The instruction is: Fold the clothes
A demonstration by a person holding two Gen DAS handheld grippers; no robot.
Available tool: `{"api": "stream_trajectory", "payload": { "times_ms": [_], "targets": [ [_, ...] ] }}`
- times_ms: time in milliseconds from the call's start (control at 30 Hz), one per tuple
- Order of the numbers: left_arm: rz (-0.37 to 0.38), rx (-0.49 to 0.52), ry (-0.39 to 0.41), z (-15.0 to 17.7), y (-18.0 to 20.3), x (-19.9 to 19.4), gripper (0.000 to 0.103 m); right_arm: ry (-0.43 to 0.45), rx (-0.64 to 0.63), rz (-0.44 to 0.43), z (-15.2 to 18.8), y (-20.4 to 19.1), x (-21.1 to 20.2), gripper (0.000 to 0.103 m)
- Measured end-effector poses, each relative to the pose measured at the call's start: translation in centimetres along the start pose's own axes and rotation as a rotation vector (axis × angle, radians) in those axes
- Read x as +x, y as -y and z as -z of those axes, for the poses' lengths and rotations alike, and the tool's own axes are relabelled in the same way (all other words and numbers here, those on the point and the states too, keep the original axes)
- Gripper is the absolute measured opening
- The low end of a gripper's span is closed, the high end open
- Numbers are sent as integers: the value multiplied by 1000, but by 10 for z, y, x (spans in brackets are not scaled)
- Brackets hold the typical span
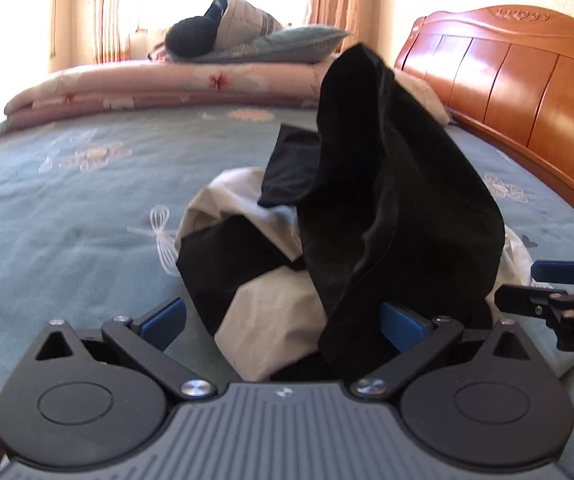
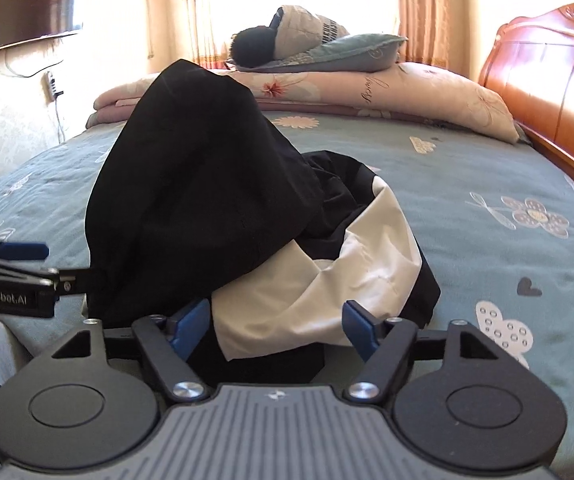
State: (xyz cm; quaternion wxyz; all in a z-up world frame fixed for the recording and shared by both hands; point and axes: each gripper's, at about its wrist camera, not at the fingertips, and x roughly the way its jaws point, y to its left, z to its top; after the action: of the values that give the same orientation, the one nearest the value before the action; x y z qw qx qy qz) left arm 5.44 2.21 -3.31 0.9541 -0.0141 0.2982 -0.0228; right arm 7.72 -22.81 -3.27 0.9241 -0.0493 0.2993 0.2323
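A crumpled black and white garment (image 1: 387,200) (image 2: 207,200) is heaped on the blue-green bed sheet (image 1: 67,220) (image 2: 487,160), its black part standing up in a peak. My left gripper (image 1: 285,320) is open at the near edge of the heap, with folds of the cloth between its wide-spread blue pads; the left pad is clear of the fabric. My right gripper (image 2: 276,322) is open too, its pads standing either side of a white fold (image 2: 287,320) without pinching it. Each gripper shows at the edge of the other's view: the right gripper (image 1: 543,286) and the left gripper (image 2: 47,262).
A wooden headboard (image 1: 527,92) (image 2: 547,80) runs along the right. At the far end lies a folded floral quilt (image 1: 147,88) (image 2: 367,88) with a pillow (image 1: 287,44) (image 2: 359,52) and a jacket on top. A dark screen (image 2: 39,12) hangs on the left wall.
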Motion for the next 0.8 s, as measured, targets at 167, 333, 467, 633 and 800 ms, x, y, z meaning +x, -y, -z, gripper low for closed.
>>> {"api": "stream_trajectory", "payload": {
  "times_ms": [167, 333, 467, 633, 800],
  "targets": [
    [30, 16, 2, -6, -3, 0, 99, -34, 4, -38, -6, 7, 6, 54],
    [41, 34, -39, -10, -7, 2, 87, -60, -45, -62, -11, 11, 11, 48],
    [71, 57, -68, -14, -14, 5, 85, -87, -119, -93, -14, 13, 15, 48],
    [103, 116, -91, -22, -21, 9, 85, -125, -192, -100, -24, 13, 17, 48],
    [107, 215, -86, -28, -21, 8, 86, -145, -241, -89, -30, 11, 17, 49]
  ]
}}
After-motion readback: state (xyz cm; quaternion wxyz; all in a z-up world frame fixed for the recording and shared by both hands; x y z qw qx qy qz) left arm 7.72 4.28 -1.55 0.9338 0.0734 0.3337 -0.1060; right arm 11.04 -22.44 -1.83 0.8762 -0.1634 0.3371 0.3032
